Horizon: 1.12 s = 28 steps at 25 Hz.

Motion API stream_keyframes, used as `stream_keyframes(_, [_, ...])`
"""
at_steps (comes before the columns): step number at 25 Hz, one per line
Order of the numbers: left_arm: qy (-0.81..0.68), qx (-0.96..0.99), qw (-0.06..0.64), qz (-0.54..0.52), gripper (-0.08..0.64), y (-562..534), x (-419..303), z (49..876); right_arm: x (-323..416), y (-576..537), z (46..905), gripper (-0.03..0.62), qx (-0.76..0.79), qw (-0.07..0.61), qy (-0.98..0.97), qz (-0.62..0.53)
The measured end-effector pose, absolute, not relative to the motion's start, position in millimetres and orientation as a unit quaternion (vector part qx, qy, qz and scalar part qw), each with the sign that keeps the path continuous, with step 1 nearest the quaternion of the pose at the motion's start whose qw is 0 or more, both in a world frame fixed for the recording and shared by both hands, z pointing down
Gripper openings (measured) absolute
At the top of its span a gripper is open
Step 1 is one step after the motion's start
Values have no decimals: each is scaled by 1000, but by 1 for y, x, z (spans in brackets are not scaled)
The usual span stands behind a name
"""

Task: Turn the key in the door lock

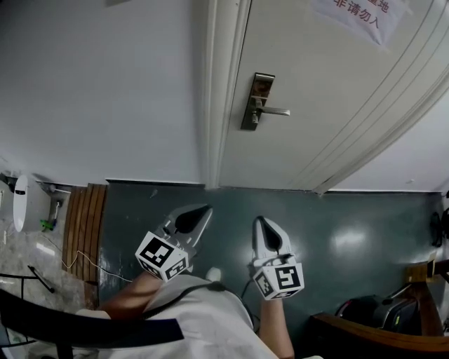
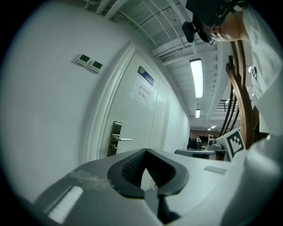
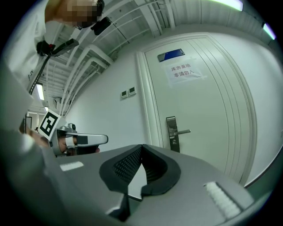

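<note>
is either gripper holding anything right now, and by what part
Nothing is held. The left gripper and the right gripper both have their jaws shut tip against tip with nothing between them, and both are short of the door lock.

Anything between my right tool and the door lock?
Nothing: in the head view only bare dark floor separates the right tool from the door carrying the lock plate.

The paper notice on the door is getting chopped off by the head view's top edge, and its print is coming out too tiny to read. The lock plate is showing so small I can't make out any detail on it.
</note>
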State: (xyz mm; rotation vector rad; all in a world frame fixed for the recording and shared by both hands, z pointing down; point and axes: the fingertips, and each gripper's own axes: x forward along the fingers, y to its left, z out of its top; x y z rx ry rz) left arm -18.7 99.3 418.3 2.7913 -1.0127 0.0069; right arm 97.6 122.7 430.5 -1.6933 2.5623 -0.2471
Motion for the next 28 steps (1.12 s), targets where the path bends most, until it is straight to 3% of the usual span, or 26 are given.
stream_keyframes(15, [-363,927,90,11,3,111,-6,429,112,126,444,8,-532,36,840,-98])
stream_keyframes(28, [-347,933,94,7,3,53,-4,433,114,75,449,8,-550,28,829,-96])
